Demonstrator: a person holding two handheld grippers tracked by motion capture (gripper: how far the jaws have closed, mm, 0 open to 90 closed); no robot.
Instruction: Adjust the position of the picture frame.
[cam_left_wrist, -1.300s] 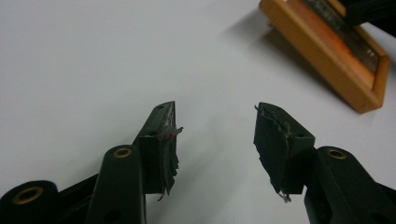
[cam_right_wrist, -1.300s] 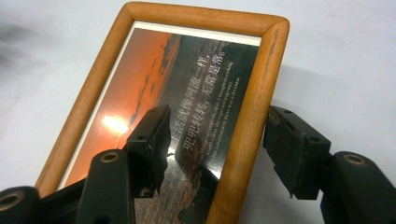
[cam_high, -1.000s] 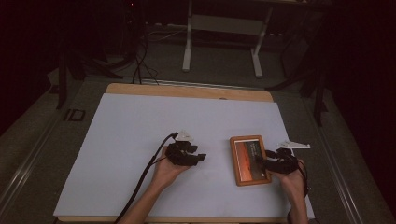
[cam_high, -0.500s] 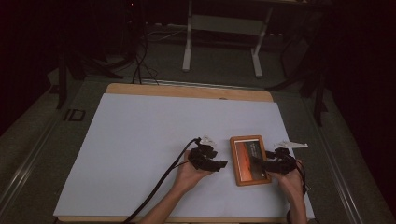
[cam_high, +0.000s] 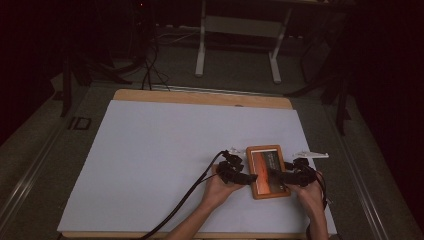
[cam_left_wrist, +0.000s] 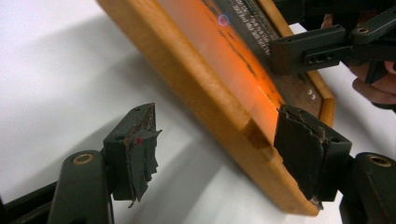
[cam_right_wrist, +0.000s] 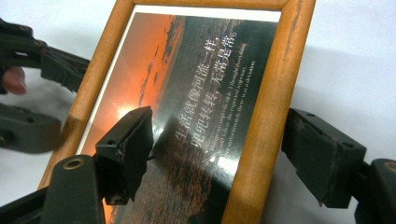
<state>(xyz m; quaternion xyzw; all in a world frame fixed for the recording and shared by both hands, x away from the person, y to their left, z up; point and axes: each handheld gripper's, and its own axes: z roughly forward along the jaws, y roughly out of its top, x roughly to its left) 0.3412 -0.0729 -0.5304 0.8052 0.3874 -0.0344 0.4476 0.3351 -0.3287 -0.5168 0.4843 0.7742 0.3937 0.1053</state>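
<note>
Orange-brown wooden picture frame (cam_high: 268, 171) on white table (cam_high: 165, 160).

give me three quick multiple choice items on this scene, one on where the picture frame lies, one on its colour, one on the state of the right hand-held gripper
1. Where on the white table does the picture frame lie?
A. far left corner
B. near right part
C. centre of the far edge

2. What colour is the frame's border?
A. orange-brown wood
B. blue
C. silver

3. How do the jaws of the right hand-held gripper stand?
A. shut with nothing between them
B. open, astride the frame's edge
C. clamped on a cable

Answers:
1 B: the high view shows it by the hands.
2 A: the border looks wooden in each gripper view.
3 B: gaps show beside both pads.
</note>
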